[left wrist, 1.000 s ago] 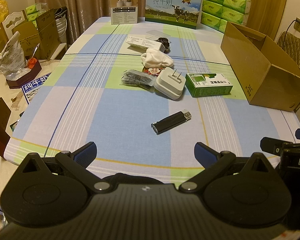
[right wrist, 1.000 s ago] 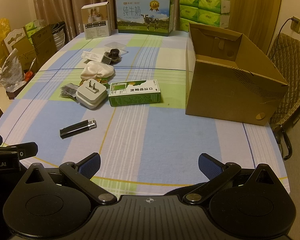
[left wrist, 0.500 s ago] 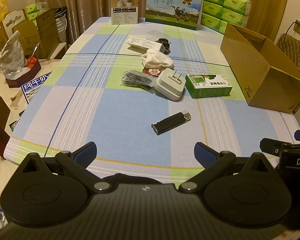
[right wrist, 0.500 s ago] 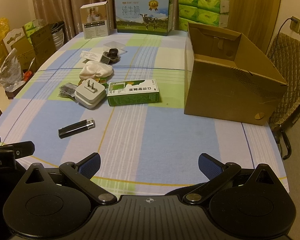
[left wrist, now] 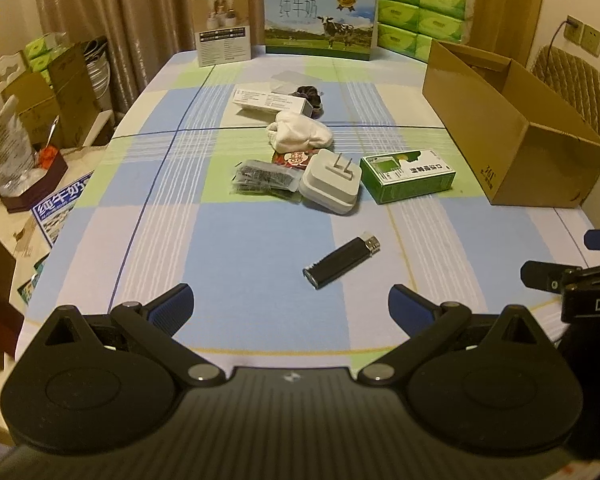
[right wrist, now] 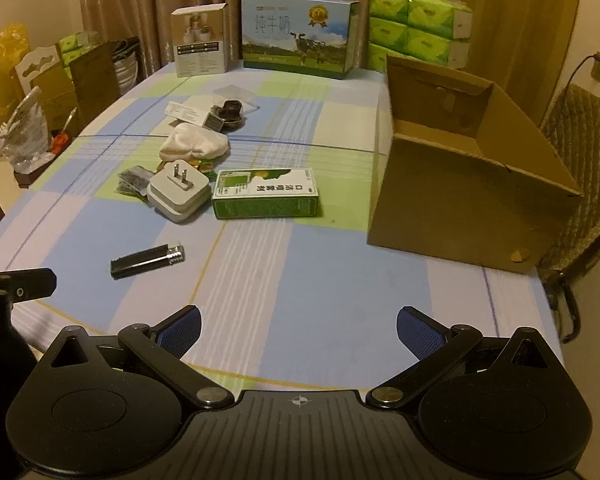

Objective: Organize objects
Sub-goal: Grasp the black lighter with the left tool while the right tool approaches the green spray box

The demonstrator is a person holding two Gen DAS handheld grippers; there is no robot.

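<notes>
Hovering over the near edge of the checked surface: left claw is spread wide, nothing held. Right claw is likewise spread wide and empty, seen low over the near edge in its own view.

Black lighter is lying flat on a blue square, just ahead of the left claw, metal cap pointed away and to the right. In the right wrist view the lighter is seen ahead and left of the right claw.

Further back, a cluster is seen mid-surface: white plug adapter, prongs up, touching a small bag of dark bits on its left; green carton just right of the adapter. A white cloth bundle is placed behind the adapter, partly over a red packet. Behind that: a long white box and a dark object, identity not resolvable.

Open cardboard box is standing at the right side of the surface, well apart from the cluster. Milk carton pack and a tan box are stood at the far edge, green tissue packs stacked beside them.
</notes>
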